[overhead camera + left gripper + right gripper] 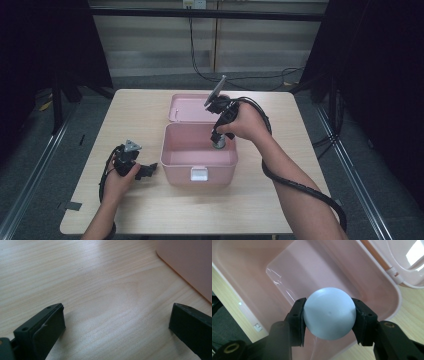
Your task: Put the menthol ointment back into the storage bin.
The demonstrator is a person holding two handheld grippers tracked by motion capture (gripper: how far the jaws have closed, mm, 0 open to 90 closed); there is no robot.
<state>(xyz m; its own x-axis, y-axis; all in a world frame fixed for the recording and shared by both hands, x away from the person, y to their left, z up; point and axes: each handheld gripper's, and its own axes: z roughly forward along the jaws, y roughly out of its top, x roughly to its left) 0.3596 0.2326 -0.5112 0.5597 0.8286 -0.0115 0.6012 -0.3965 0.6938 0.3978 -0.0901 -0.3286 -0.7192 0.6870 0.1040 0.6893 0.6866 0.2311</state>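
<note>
While the right claw (329,315) clamps a pale blue ball (329,313) over the open pink box (172,159) at centre frame, its flipped-back lid (187,108) lies behind; lower left, the left claw (117,327) gapes wide, empty, on the counter (140,112).

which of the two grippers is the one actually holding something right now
The right gripper, over the open pink box, is shut on a pale blue ball. The left gripper stands open over the bare table.
</note>
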